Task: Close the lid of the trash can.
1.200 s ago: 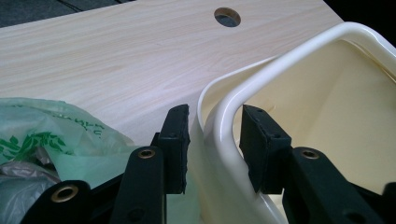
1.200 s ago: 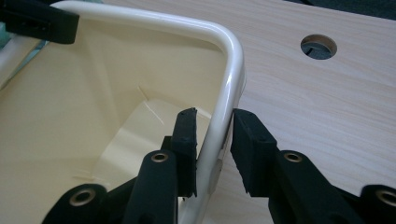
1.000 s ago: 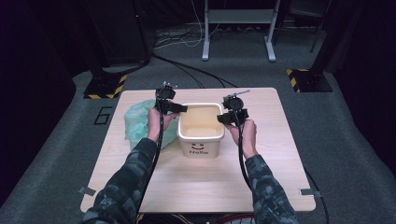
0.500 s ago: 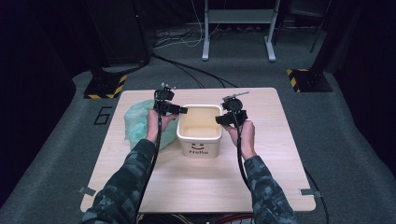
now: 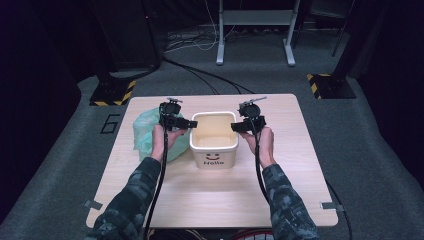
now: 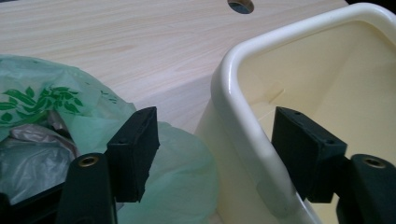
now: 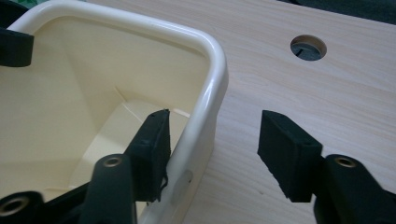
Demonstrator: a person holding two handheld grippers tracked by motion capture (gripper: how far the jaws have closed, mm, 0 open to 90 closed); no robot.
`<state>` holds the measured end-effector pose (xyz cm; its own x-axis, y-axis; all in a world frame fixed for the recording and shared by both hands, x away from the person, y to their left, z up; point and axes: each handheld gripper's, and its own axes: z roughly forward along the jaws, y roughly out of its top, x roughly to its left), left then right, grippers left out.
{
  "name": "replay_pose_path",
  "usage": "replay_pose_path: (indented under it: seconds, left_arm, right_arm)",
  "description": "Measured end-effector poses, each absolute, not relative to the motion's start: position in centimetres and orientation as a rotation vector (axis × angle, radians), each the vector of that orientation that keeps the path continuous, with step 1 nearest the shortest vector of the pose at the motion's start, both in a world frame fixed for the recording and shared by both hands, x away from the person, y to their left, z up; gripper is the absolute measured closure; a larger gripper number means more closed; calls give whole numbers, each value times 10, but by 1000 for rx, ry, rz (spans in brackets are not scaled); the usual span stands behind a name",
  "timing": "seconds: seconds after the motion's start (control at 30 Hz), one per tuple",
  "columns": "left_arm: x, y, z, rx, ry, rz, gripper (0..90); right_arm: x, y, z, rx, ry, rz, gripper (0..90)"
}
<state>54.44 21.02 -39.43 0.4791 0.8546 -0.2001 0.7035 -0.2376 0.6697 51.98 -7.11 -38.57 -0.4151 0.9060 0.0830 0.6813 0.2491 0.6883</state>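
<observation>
While each gripper straddles one side wall of the cream plastic bin (image 5: 214, 139), neither has closed on it, so the grasp is set up but judged not yet made; closing and lifting remain. Left gripper (image 6: 215, 151): jaws wide, one pad inside the rim, one outside. Right gripper (image 7: 212, 154): jaws wide, likewise astride the opposite rim. Bin: empty, upright, at the centre of the bench (image 5: 280, 190), glossy, with a rounded rim and a smiley print on its front. A green plastic bag (image 5: 145, 132) lies just beside its left wall.
</observation>
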Motion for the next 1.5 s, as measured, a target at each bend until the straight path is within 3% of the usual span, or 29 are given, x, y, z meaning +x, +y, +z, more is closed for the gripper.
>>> replay_pose_path:
  seconds: [0.13,0.23,0.37,0.97,1.5]
  left_arm:
    - [540,211,-391,1993,1270,282,252]
    - [533,213,-388,1986,1257,301,185]
    - [526,214,-385,1995,1232,321,156]
    - [473,247,-378,1949,1151,339,128]
    - [424,289,-401,1920,1177,375,123]
  right_arm:
    - [520,-74,-386,1455,2200,962,332]
    - [517,-79,-387,1435,2218,1002,205]
    - [512,-83,-385,1411,2214,1045,150]
    - [471,-96,-367,1269,2207,1143,59]
    - [425,-117,-369,1211,2143,1151,32]
